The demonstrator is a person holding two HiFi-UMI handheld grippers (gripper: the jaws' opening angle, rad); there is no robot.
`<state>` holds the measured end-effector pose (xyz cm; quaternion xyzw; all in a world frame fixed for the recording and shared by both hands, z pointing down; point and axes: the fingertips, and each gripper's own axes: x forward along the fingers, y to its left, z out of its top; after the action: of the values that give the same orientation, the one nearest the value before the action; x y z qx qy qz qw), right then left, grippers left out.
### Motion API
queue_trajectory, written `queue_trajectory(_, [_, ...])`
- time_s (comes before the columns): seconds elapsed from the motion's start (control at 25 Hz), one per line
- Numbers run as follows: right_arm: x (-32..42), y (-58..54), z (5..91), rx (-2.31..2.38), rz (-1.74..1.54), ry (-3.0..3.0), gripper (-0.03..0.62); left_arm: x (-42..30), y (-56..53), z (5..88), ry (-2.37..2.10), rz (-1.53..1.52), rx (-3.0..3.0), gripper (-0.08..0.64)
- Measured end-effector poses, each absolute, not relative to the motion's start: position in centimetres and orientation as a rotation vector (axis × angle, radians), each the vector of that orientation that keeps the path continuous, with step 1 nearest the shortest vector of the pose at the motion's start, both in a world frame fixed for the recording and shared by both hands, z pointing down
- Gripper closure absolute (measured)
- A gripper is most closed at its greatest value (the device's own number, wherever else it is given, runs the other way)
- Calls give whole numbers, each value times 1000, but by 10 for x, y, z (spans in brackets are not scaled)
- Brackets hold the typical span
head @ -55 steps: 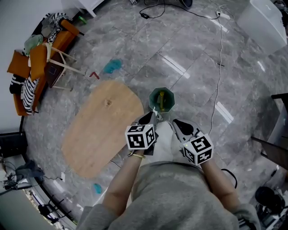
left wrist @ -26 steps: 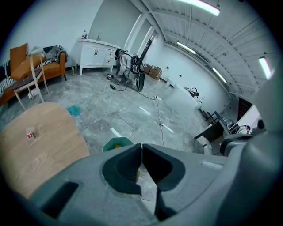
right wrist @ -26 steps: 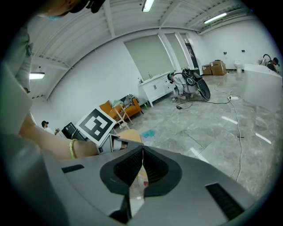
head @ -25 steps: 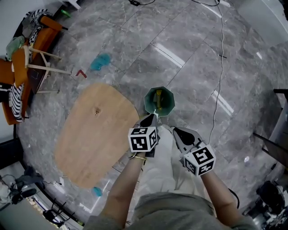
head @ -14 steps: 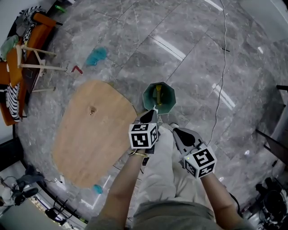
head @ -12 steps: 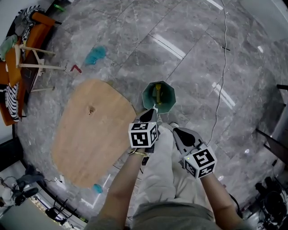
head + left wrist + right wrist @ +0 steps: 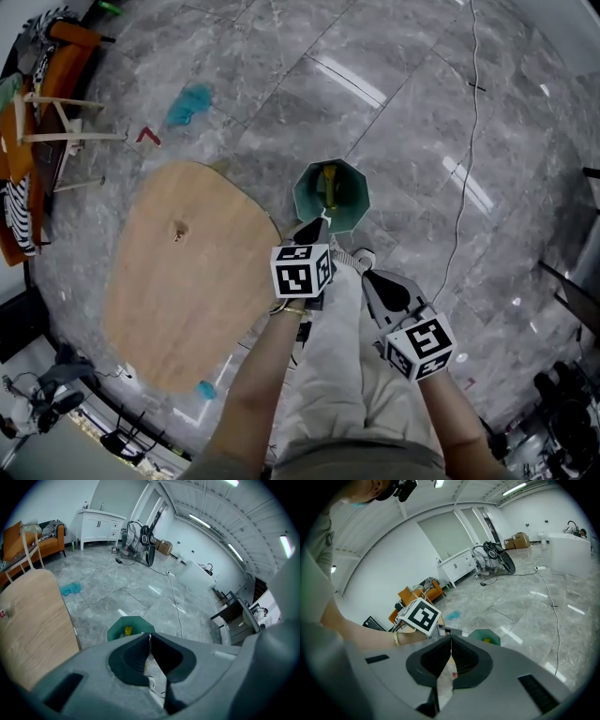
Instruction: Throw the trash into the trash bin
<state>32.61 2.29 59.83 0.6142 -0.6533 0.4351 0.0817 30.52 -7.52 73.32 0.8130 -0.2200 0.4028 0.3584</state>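
A wooden table [image 7: 178, 281] stands on the grey marble floor [image 7: 281, 84], with a small item [image 7: 178, 228] on its top. A blue cloth [image 7: 187, 103] and a red piece [image 7: 147, 136] lie beyond it. A cable [image 7: 466, 141] crosses the floor. Orange seating [image 7: 73, 36] stands beside a white cabinet [image 7: 101, 524].

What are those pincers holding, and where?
The left gripper's jaws pinch a white scrap by its edge; the right gripper's jaws pinch a pale wrapper by one end.
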Motion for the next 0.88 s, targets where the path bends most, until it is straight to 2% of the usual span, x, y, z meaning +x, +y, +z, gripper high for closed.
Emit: queue_trajectory(0.88, [329,23,629,1814,1393,-1917,583,312,-75,786,-566,1079,2037,537])
